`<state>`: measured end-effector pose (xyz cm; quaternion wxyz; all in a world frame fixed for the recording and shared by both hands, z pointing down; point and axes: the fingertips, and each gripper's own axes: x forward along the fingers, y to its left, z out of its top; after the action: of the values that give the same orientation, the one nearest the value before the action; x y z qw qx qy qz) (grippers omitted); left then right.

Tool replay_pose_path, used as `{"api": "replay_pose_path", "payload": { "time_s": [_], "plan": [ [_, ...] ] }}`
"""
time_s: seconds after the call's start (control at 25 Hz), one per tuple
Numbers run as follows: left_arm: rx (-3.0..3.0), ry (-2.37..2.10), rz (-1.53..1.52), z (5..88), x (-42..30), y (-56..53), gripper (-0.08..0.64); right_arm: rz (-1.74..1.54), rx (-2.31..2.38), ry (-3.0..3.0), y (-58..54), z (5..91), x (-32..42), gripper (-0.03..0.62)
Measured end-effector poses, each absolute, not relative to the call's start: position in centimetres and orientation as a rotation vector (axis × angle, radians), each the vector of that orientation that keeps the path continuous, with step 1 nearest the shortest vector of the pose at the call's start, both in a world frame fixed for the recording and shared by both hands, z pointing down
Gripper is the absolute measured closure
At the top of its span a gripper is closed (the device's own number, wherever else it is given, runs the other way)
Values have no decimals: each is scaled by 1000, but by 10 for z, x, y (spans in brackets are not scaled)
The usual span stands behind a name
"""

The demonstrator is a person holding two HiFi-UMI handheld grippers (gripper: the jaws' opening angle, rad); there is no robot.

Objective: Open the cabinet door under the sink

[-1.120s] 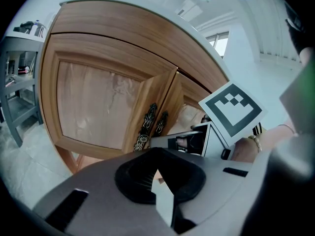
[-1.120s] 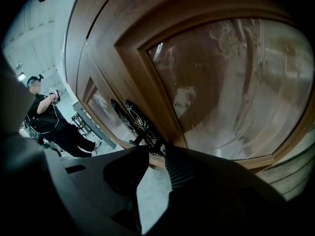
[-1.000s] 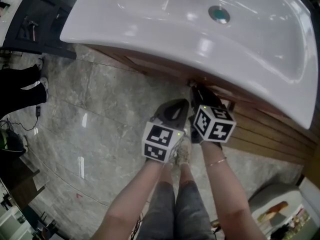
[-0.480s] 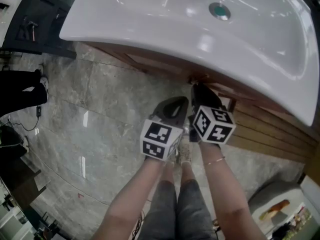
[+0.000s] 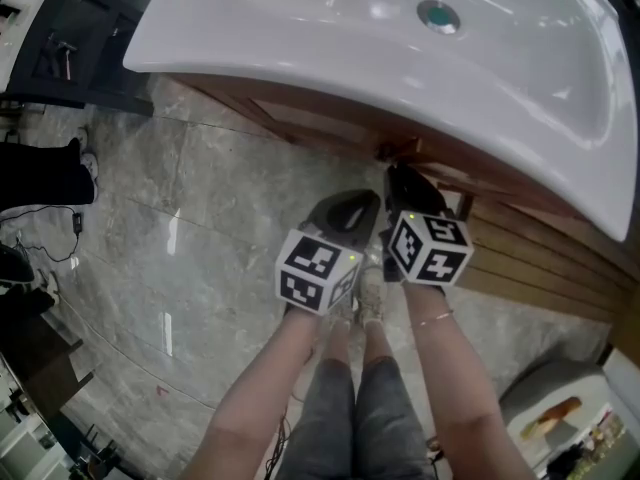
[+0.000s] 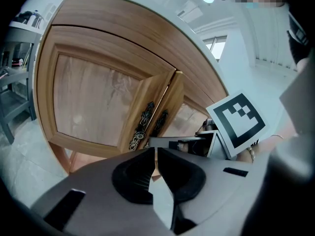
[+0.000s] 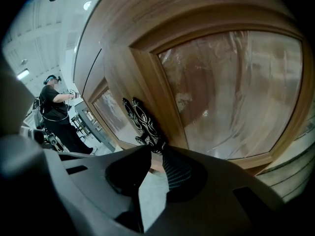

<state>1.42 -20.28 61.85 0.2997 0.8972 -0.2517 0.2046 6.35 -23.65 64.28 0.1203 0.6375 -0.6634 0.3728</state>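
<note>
We stand over the sink (image 5: 300, 48), which fills the head view from 10 to 2 o'clock, with the wooden cabinet tucked under its rim. The cabinet door (image 7: 231, 92) we want is the one on our right of the centre seam. From above it shows only as a narrow strip below the basin's edge, at about 1 o'clock from our hands.

Our right tongs (image 5: 398, 176) reach up to that door because its pull sits by the seam. In the right gripper view the ornate black handle (image 7: 147, 124) runs down the door's stile. Its lower end lies between the jaw tips, which are closed onto it at a middling width. We judge that gripping here, on the edge farthest from the hinges, lets a short outward pull swing the panel.

Our left tongs (image 5: 370, 202) hang just beside the right, at its 9 o'clock, with jaws pressed together on nothing. They are held back from the cabinet over the stone floor (image 5: 200, 228), which we take as a way to keep them out of the door's swing. Their camera looks up at the neighbouring door (image 6: 93, 102), at its 11 o'clock.

We cannot tell whether our door is ajar or fully closed. The opening pull seems to be the step in hand.
</note>
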Motion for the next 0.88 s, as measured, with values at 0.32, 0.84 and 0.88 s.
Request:
{"api": "replay_pose_path", "payload": {
  "time_s": [0.32,0.84,0.88],
  "plan": [
    [2401,-668,561,617,11,-198,544,1042,1824,-1975,-225,643,59,511],
    [2483,-568,570,600,22,-200,413,998,1753,-2040,-201,643,48,511],
    [2501,-555,585,601,24,-199,410,996,1747,-2044,-199,643,48,511]
  ]
}}
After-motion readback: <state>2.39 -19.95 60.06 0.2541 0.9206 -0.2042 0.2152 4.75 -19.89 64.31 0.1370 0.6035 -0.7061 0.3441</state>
